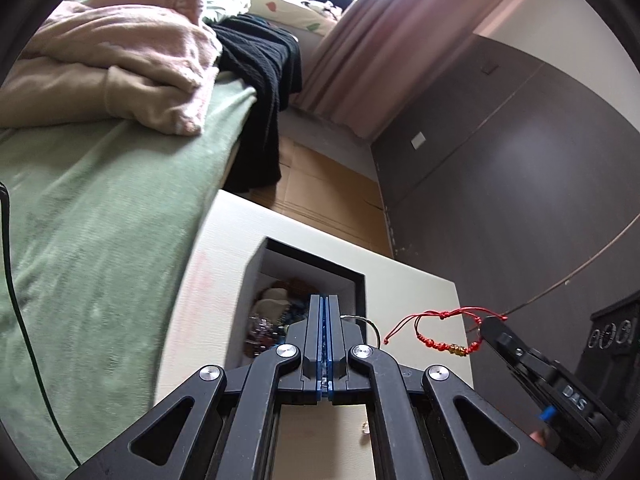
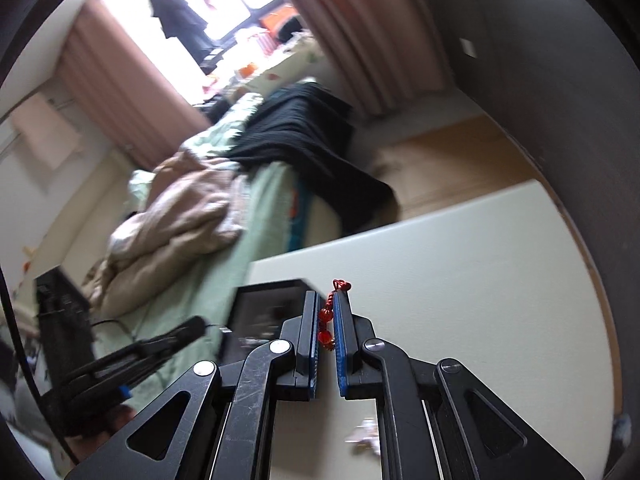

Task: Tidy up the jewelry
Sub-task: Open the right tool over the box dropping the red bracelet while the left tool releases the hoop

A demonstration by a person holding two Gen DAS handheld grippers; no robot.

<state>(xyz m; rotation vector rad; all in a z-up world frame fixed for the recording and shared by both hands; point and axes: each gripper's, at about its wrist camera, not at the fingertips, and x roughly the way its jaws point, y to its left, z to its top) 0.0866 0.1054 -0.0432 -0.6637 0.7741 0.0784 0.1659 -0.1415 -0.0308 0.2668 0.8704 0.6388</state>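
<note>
Bedding fills the far left: a pale green bedspread (image 1: 100,208) with a heap of pink and beige blankets (image 1: 120,64) on it and a black knitted garment (image 1: 260,80) draped over its right edge, while dusty-pink curtains (image 1: 360,40) hang at the far side and a dark brown wardrobe wall (image 1: 520,160) closes the right. Nearer lies a cream-white tabletop (image 1: 224,280) with a square black-rimmed box (image 1: 356,280) set on it, its white inside holding a jumble of beads and trinkets too blurred to tell apart. The left gripper (image 1: 324,308) hangs over that box with its blue-padded jaws pressed together; a thin silver ring (image 1: 374,328) shows just beside its right finger, and whether it is held cannot be told. To the right, the right gripper (image 2: 328,308) has its jaws clamped on a red cord bracelet with red beads and a gold charm (image 1: 440,340), which hangs in the air above the tabletop's right edge, apart from the box. A small pale trinket (image 2: 366,436) lies on the tabletop below the right gripper.
</note>
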